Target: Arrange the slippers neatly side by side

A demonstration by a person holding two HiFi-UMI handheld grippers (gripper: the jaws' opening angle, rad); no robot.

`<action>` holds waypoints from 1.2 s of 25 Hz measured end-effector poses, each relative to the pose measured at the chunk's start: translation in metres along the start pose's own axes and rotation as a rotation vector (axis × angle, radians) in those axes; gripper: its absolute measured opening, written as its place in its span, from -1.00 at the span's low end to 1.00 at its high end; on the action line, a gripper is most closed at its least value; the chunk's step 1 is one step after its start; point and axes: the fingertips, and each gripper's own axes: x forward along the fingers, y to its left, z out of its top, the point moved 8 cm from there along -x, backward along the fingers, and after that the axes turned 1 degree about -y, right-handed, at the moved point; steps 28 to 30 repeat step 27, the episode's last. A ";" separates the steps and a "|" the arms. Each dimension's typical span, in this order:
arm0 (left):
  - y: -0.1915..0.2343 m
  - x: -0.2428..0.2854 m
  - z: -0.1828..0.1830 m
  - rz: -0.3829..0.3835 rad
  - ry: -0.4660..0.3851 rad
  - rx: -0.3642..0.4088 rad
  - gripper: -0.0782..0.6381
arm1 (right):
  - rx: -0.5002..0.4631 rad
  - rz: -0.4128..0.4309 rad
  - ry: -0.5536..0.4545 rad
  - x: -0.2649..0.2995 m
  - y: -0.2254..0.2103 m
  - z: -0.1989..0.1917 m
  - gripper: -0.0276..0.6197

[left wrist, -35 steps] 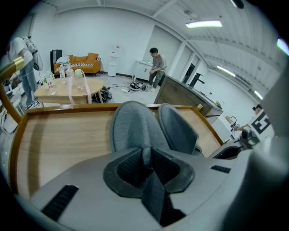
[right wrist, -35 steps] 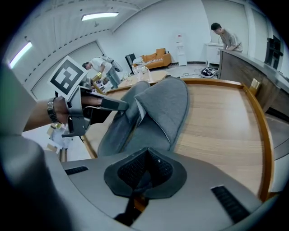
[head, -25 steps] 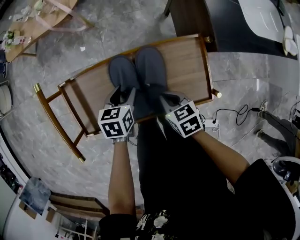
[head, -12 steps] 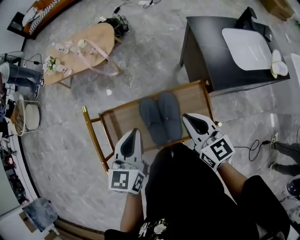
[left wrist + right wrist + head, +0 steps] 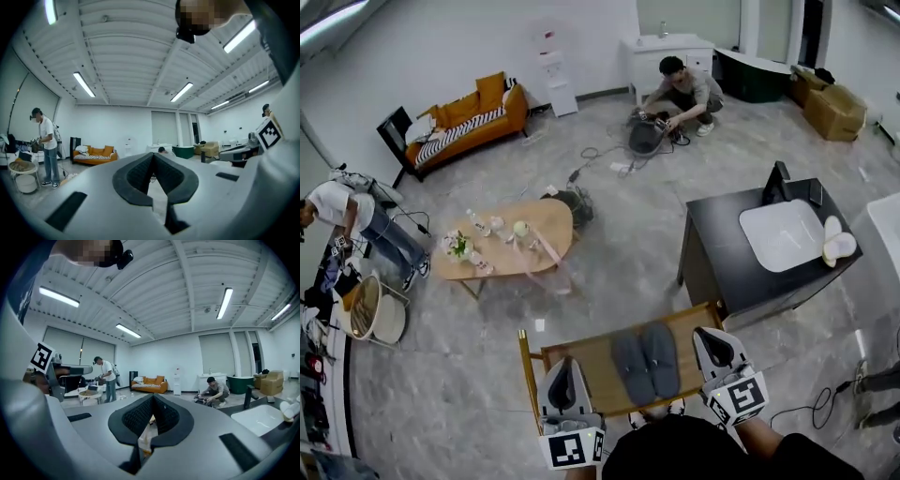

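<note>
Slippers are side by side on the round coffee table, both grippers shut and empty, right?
Not the coffee table: the head view shows the slippers side by side on the wooden bench. The left gripper and right gripper are indeed shut and empty.

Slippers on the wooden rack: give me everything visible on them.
The slippers are a dark grey closed-toe pair that looks soft and fabric-like. They lie flat side by side with their inner edges touching and their toes pointing away from the person. They sit near the middle of the wooden rack, and only the rack touches them.
</note>
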 end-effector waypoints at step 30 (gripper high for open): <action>0.036 -0.012 -0.019 -0.047 0.014 -0.010 -0.78 | -0.103 -0.069 0.040 -0.001 0.046 0.007 -0.92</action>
